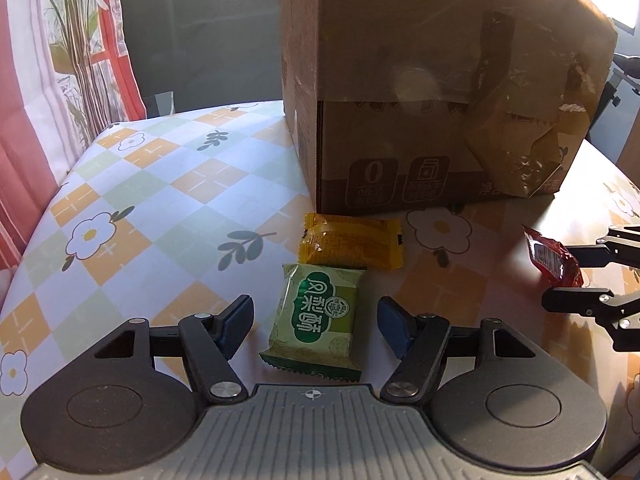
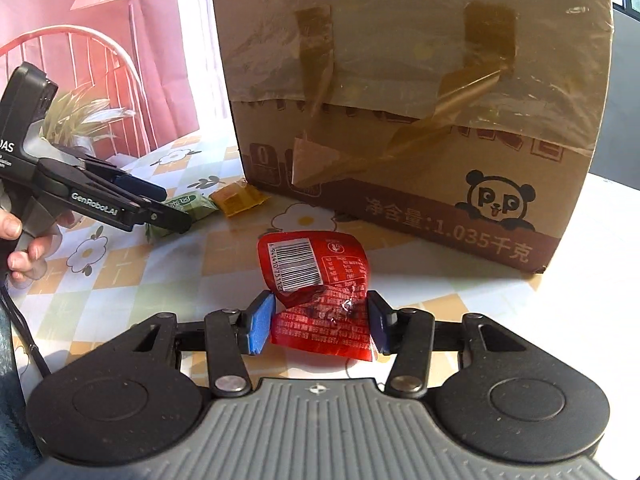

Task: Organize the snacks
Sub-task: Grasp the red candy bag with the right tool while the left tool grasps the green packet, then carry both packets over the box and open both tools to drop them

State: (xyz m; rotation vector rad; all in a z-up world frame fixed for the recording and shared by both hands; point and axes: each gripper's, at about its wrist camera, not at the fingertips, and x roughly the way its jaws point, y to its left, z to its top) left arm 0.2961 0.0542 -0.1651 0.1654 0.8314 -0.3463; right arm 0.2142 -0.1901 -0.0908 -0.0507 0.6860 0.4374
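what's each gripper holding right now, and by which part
The right gripper pinches the crinkled red foil snack packet by its lower end. The left gripper holds nothing.

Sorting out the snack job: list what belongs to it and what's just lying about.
Job:
- red foil snack packet, pinched in the right tongs
- green square pastry packet, between the open left tongs
- yellow snack packet
- taped brown cardboard box

Lying about:
- flower-print checked tablecloth
- red patterned curtain
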